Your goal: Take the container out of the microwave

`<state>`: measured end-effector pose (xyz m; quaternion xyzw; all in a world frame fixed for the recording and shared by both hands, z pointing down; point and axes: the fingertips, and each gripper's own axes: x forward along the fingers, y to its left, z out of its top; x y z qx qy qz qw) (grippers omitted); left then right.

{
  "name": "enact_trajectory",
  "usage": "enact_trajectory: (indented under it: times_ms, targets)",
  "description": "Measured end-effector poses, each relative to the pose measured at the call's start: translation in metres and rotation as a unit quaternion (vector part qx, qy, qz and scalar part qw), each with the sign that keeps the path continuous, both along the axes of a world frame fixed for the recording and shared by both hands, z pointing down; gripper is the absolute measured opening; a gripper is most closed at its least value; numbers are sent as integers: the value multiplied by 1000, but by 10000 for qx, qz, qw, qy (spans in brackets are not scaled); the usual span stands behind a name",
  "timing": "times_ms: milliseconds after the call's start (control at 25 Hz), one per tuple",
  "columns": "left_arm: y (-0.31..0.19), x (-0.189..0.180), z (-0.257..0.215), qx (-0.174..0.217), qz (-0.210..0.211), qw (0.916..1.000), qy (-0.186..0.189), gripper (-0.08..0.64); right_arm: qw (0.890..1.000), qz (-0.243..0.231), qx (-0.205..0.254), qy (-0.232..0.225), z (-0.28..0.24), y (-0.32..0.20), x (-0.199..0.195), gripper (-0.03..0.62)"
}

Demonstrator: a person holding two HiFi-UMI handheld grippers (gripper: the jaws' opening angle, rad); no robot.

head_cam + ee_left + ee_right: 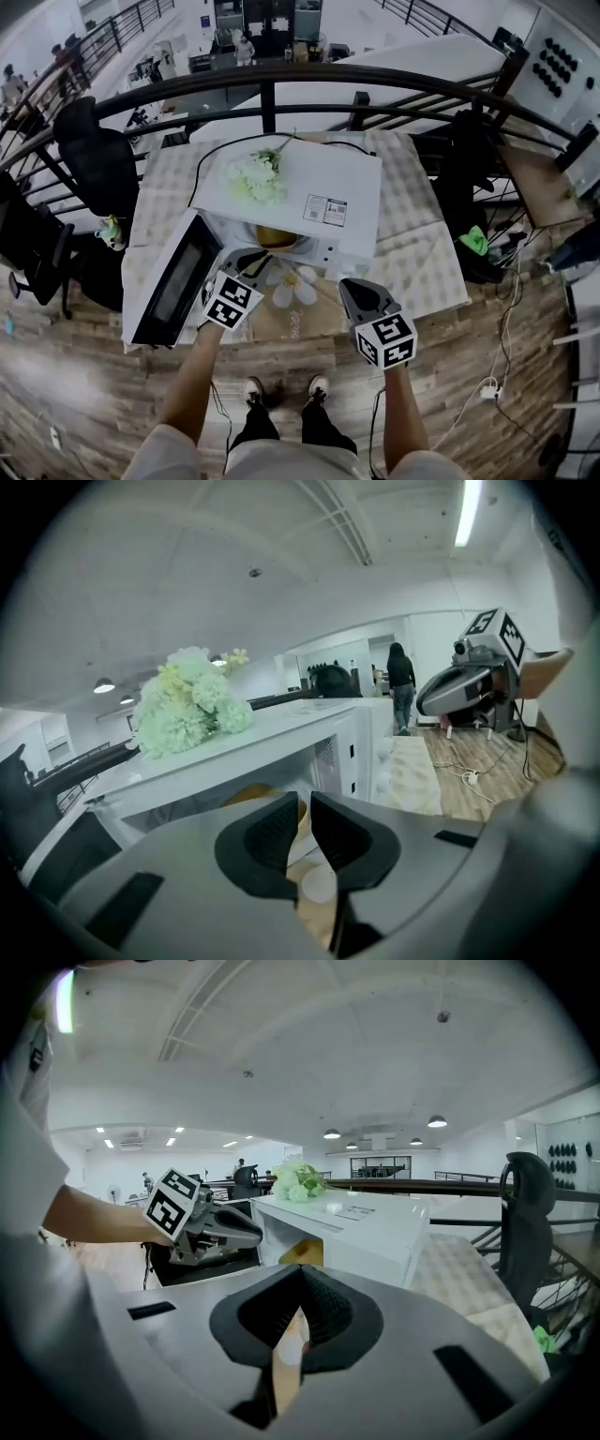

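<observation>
Jaws before open microwave (328,178), flowers (255,176) atop

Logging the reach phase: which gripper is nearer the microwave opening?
The left gripper: its tip is at the mouth of the open microwave, near the yellow container inside. The right gripper hangs back, out in front.

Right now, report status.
Left tool narrowly apart, empty, at the microwave opening. Right tool shut, empty. Yellow container inside, door open. Nothing seen in the way.

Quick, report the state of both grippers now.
Left gripper: jaws slightly apart, holding nothing.
Right gripper: jaws shut, holding nothing.
</observation>
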<state>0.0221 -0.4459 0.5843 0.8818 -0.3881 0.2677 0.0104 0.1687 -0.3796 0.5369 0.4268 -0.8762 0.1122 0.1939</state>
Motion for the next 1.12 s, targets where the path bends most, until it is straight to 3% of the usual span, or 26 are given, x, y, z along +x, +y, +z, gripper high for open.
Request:
enact_trajectory:
  times_ms: [240, 520, 760, 920, 1120]
  targets:
    - [-24, 9, 54, -307, 519, 9948, -820, 101, 9995, 254, -151, 99, 17, -2, 14, 14]
    - [-58, 21, 98, -322, 985, 9758, -1927, 123, 9982, 525, -249, 129, 33, 1, 30, 14]
    - [-69, 33, 125, -325, 1271, 9580, -2550, 121, 9964, 740, -371, 155, 43, 9, 47, 14]
    - [-73, 38, 137, -276, 1424, 9418, -3034, 118, 9948, 899, -444, 161, 48, 16, 60, 14]
    - [-74, 39, 144, -237, 1494, 9342, -3231, 75, 9924, 1137, -439, 194, 50, 21, 73, 14]
